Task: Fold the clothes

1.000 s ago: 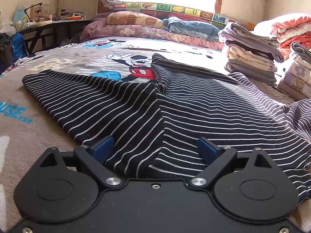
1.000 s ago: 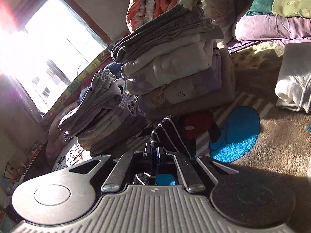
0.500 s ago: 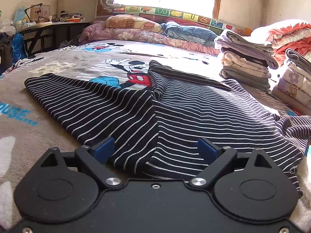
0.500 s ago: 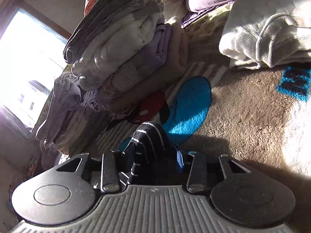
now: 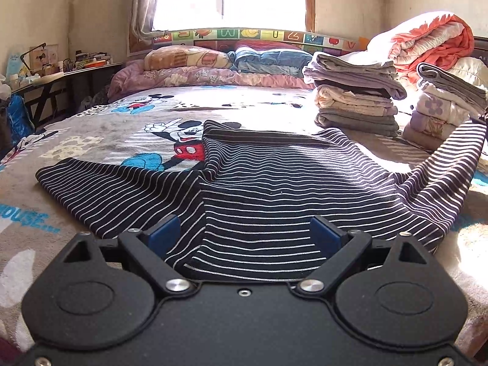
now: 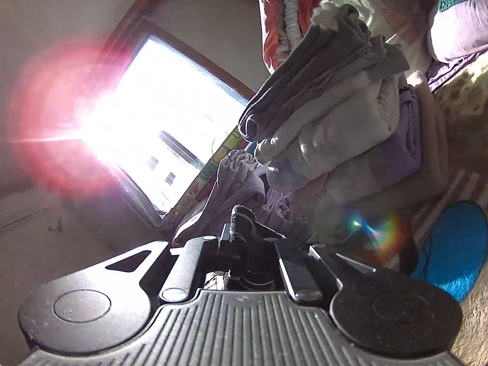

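The striped garment (image 5: 274,189), black with thin white lines, lies spread across the cartoon-print blanket (image 5: 100,128) on the bed, its long axis running from side to side in front of the left gripper (image 5: 244,235): one end lies flat out to the left, the other rises off the bed at the right edge of that view, pulled up into a taut band. The left gripper's blue pads (image 5: 164,233) stand wide apart over the near hem, gripping nothing. The left view does not show what lifts the right end; the right wrist view does, where the right gripper (image 6: 244,244) is closed tight on a bunched fold of the striped cloth (image 6: 242,216) sticking up between its fingers. That camera looks into window glare and up at a stack of folded clothes (image 6: 344,122). From the left, two such stacks (image 5: 353,97) stand on the bed beyond the garment, with pillows along the window wall.
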Motion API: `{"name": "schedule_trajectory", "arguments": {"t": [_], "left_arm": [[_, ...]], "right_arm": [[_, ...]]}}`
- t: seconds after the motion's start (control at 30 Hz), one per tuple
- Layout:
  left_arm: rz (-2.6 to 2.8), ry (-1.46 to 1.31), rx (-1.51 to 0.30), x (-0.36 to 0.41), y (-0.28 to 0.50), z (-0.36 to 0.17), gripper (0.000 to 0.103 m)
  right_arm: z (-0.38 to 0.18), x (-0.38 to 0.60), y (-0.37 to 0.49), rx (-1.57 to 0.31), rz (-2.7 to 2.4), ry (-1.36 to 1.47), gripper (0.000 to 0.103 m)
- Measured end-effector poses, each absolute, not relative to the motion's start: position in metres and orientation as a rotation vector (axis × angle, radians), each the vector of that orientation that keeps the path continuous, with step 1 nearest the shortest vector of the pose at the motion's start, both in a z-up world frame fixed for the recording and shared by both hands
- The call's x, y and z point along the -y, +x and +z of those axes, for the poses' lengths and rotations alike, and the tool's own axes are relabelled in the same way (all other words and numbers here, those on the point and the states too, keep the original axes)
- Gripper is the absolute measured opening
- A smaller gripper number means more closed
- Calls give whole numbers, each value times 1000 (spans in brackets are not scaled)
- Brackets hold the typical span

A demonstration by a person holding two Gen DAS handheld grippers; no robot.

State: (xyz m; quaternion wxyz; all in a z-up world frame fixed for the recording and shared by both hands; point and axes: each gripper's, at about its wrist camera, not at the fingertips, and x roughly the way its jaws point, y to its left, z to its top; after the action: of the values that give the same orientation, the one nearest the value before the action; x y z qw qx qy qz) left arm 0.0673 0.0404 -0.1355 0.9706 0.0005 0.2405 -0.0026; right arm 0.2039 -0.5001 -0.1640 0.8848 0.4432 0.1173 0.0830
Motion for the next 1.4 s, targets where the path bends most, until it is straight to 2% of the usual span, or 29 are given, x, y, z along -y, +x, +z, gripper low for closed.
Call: {"name": "schedule_trajectory", "arguments": {"t": [0.07, 0.2, 0.37, 0.63, 0.67, 0.7, 0.83, 0.93, 0.97, 1.03, 1.07, 1.13, 1.27, 1.33, 1.4], "left_arm": [[-19, 0, -501, -36, 69, -138, 93], [-56, 23, -510, -22, 69, -139, 93], [-138, 82, -503, 5, 67, -135, 93], [-357, 281, -513, 75, 57, -137, 92], [-384, 327, -512, 86, 55, -140, 91], [-411, 372, -510, 96, 52, -144, 91], [-486, 493, -511, 122, 49, -157, 91], [-489, 481, -554, 123, 54, -164, 91], [-489, 478, -562, 123, 55, -165, 91], [-484, 492, -558, 123, 55, -164, 91], [-480, 501, -551, 124, 55, -163, 90], [-472, 529, -534, 128, 54, -161, 86], [-469, 669, -498, 145, 54, -164, 64], [-460, 746, -476, 156, 54, -167, 63], [-459, 782, -469, 164, 55, -168, 53]], "right_arm": [[-185, 510, 210, -370, 46, 970, 35], [-212, 515, 183, -336, -11, 1046, 47], [-211, 509, 179, -339, 32, 1050, 54], [-202, 492, 215, -492, 70, 915, 52], [-202, 489, 220, -507, 86, 905, 34], [-200, 487, 221, -507, 87, 891, 5], [-183, 497, 200, -362, 4, 908, 6], [-194, 509, 209, -447, -4, 923, 6], [-199, 511, 212, -474, -18, 923, 10], [-207, 517, 211, -482, -40, 944, 13], [-210, 520, 209, -471, -45, 969, 19], [-213, 522, 206, -451, -46, 989, 21], [-211, 517, 207, -459, -35, 955, 24], [-209, 510, 210, -475, -15, 911, 24], [-208, 506, 212, -487, -2, 888, 24]]}}
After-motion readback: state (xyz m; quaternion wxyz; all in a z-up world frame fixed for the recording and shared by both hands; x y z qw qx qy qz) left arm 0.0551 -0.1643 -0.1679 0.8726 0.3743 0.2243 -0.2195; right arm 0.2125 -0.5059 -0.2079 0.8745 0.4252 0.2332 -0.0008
